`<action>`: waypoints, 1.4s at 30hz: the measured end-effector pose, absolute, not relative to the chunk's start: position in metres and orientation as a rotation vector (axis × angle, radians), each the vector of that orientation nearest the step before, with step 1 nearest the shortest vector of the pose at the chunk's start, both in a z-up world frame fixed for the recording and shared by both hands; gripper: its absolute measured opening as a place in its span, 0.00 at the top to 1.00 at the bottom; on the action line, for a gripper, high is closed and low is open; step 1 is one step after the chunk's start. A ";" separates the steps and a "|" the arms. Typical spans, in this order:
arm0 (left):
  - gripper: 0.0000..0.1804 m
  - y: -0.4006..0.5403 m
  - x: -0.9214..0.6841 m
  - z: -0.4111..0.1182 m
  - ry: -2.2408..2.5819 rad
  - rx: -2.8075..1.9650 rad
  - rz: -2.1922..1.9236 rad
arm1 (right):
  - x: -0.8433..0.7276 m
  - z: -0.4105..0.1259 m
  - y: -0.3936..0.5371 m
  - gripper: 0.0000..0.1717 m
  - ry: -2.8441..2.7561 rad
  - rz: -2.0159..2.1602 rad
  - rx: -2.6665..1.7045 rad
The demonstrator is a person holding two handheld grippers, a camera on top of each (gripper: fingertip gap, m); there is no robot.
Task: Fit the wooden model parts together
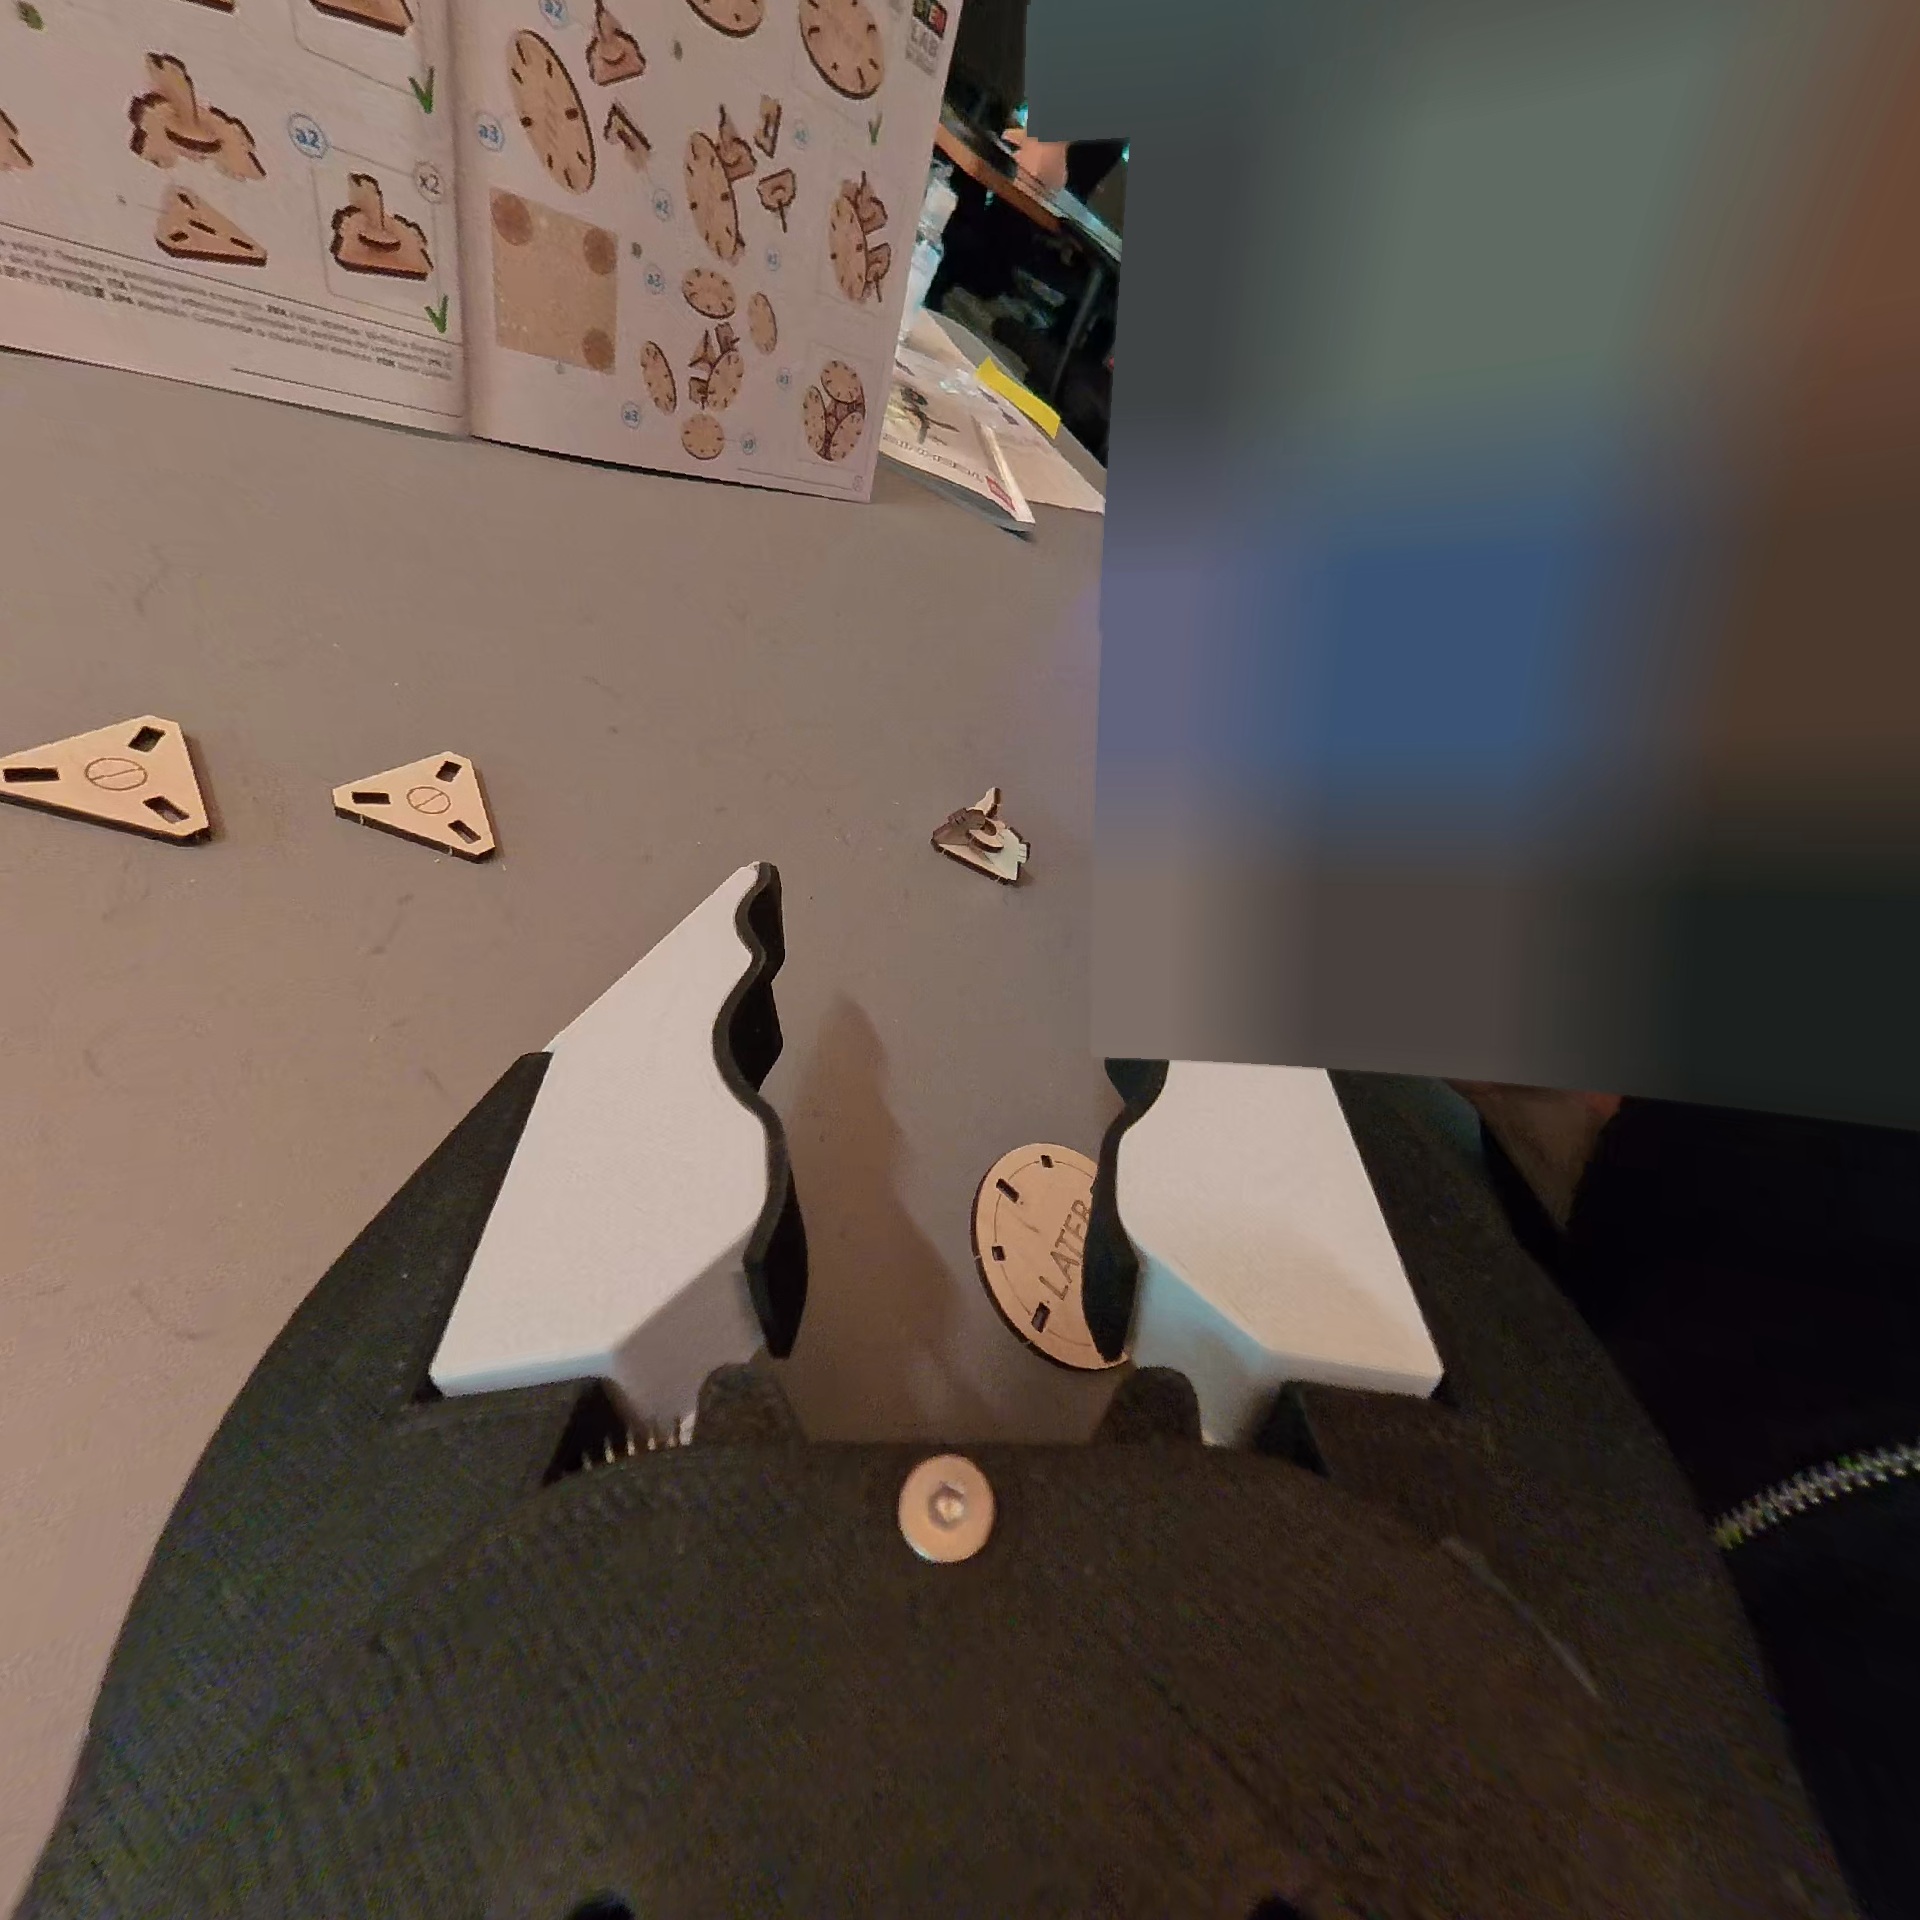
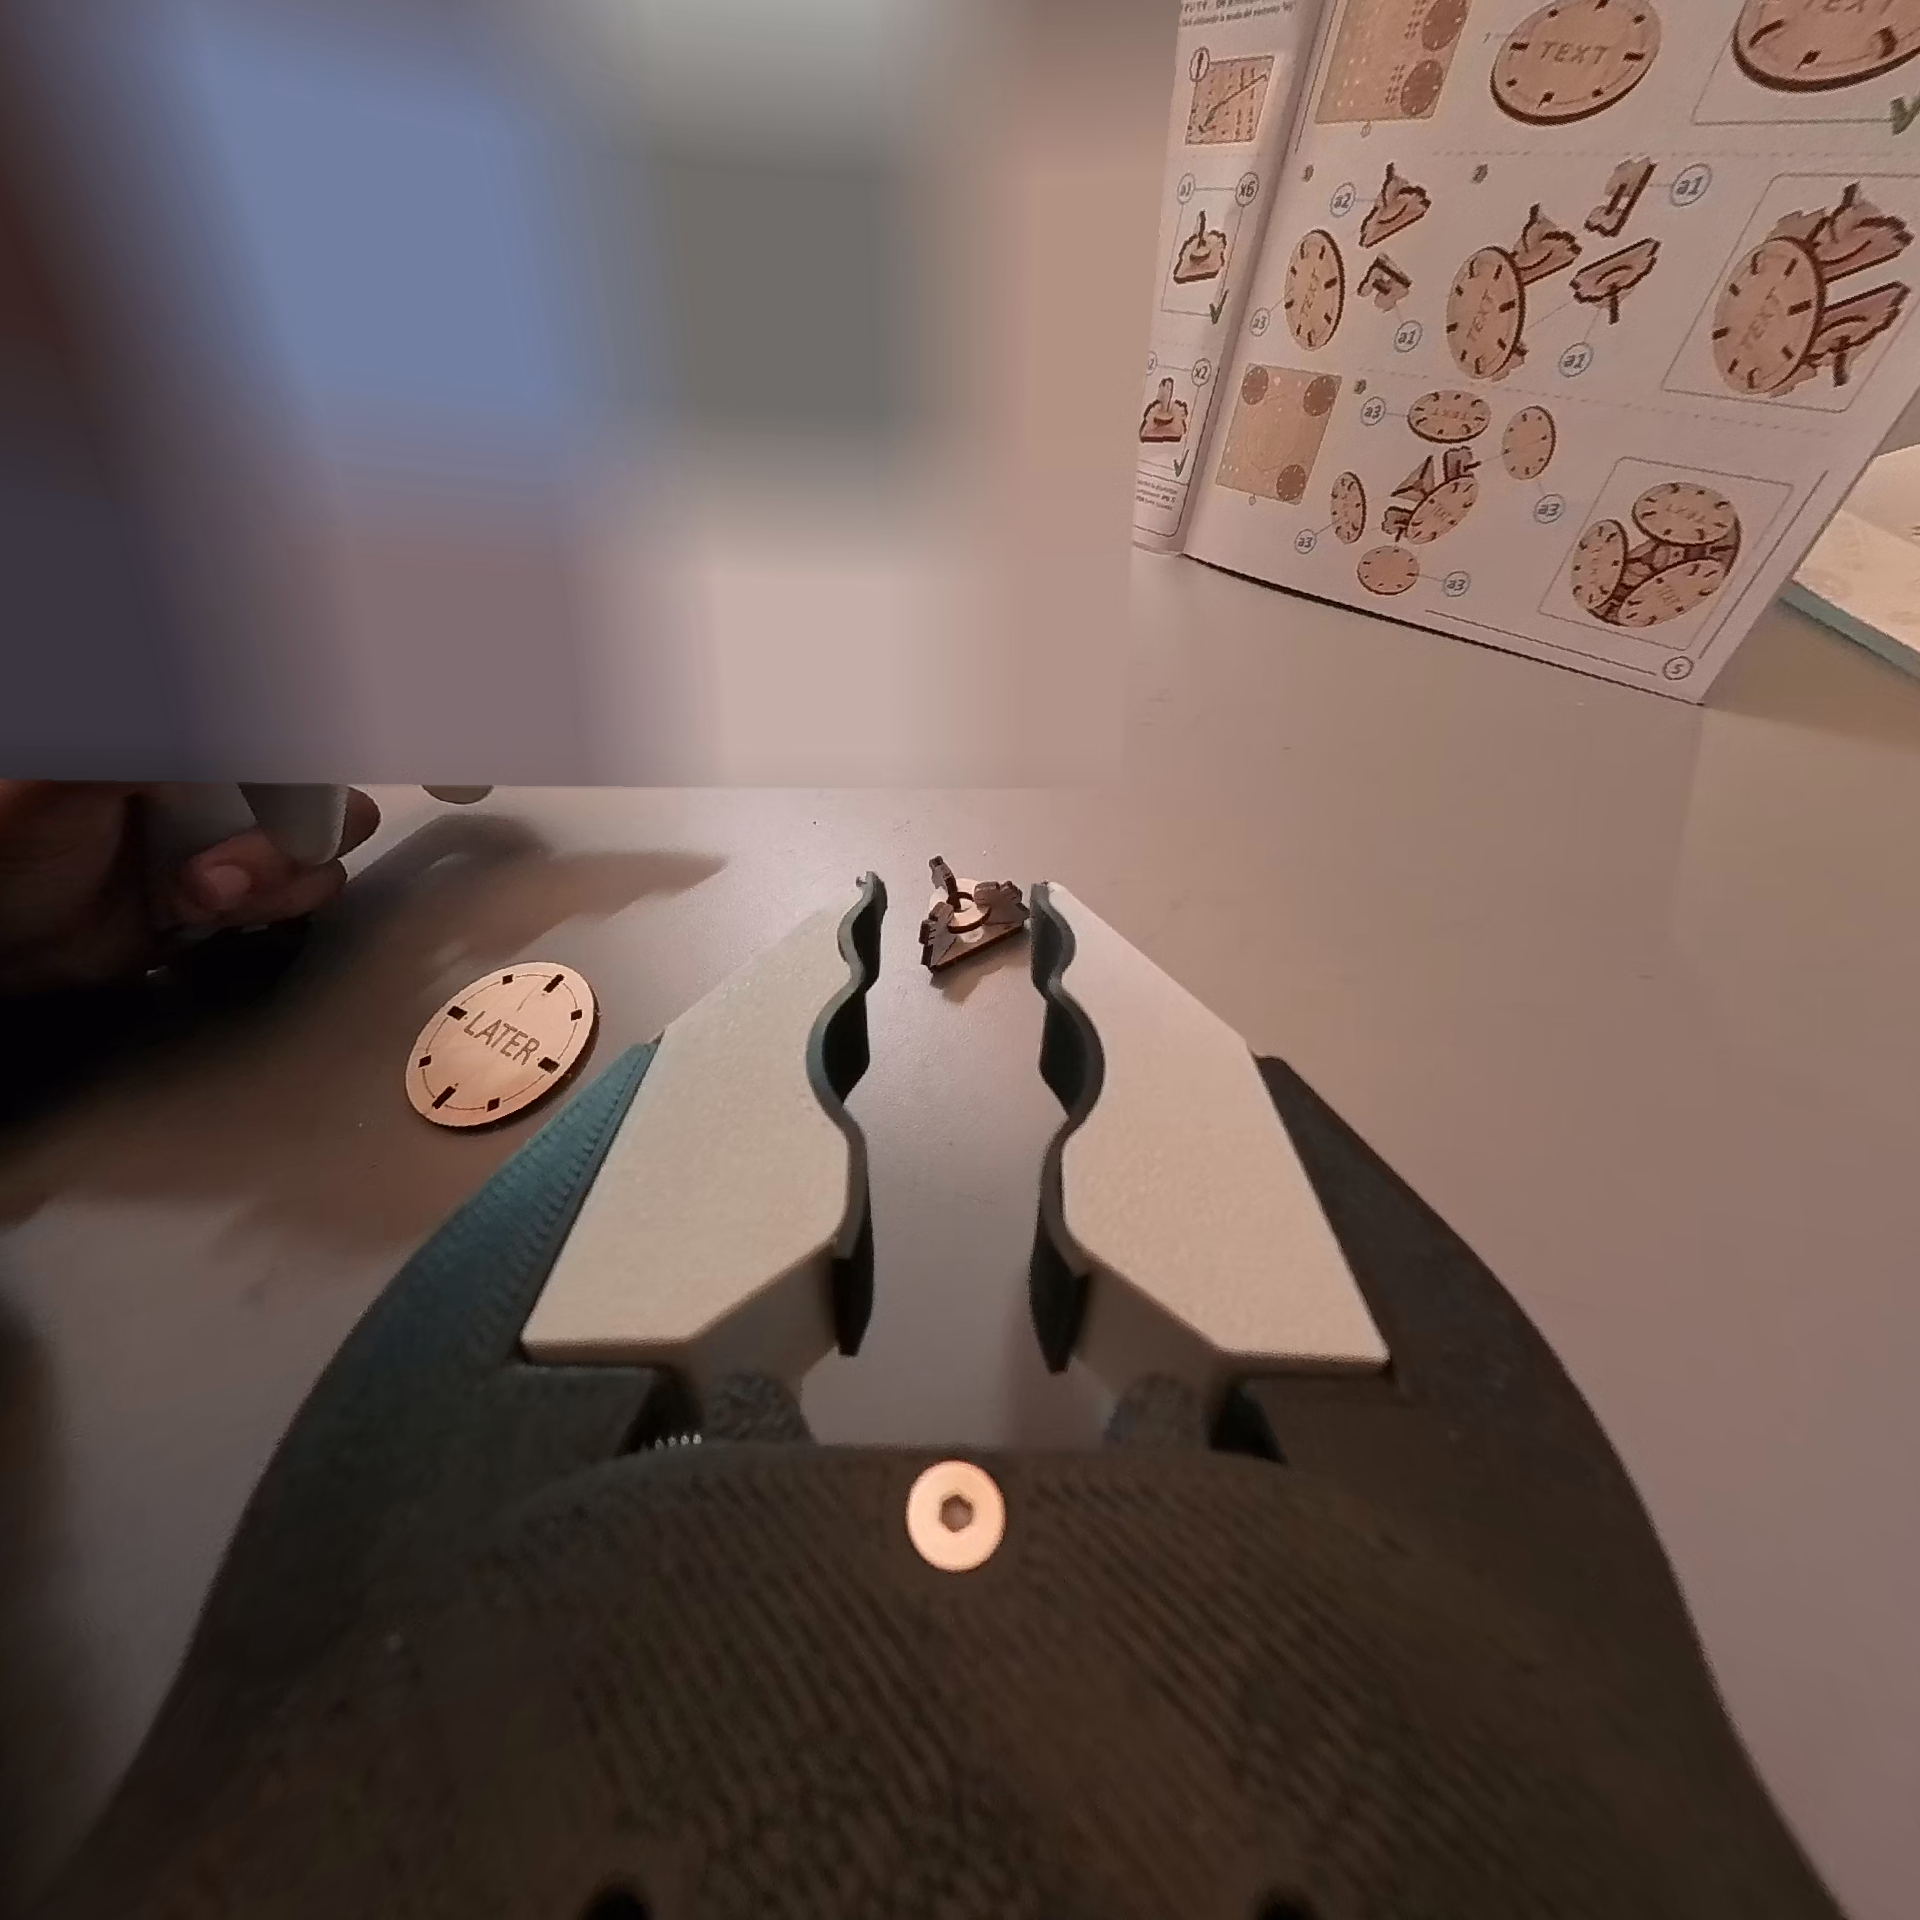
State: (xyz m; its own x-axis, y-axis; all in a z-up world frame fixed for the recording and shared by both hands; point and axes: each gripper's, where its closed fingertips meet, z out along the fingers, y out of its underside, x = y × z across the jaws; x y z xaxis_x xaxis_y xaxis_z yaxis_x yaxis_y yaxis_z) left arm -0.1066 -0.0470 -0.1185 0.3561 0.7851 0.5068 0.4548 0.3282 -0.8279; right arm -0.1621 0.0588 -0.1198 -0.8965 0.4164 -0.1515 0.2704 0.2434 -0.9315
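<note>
We see the right claw (image 2: 956, 904) spread around a small wooden assembly (image 2: 968, 925) on the bench (image 2: 1351, 935), pads clear; closing off-centre could tip it. Left claw (image 1: 935, 1039) spread, empty.

grey table (image 1: 582, 623) | two wooden triangles (image 1: 416, 805) | engraved disc (image 2: 502, 1044) | small assembly (image 2: 966, 920) | open booklet (image 1: 665, 260)
</note>
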 end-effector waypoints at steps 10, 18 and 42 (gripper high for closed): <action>0.66 -0.048 -0.102 -0.116 -1.265 -1.264 0.300 | -0.156 -0.136 0.056 0.76 -2.450 1.580 -0.634; 0.66 -0.050 -0.096 -0.111 -1.245 -1.210 0.254 | -0.146 -0.132 0.057 0.77 -2.418 1.571 -0.562; 0.68 -0.039 -0.092 -0.107 -1.179 -1.263 0.264 | -0.144 -0.139 0.057 0.77 -2.472 1.550 -0.592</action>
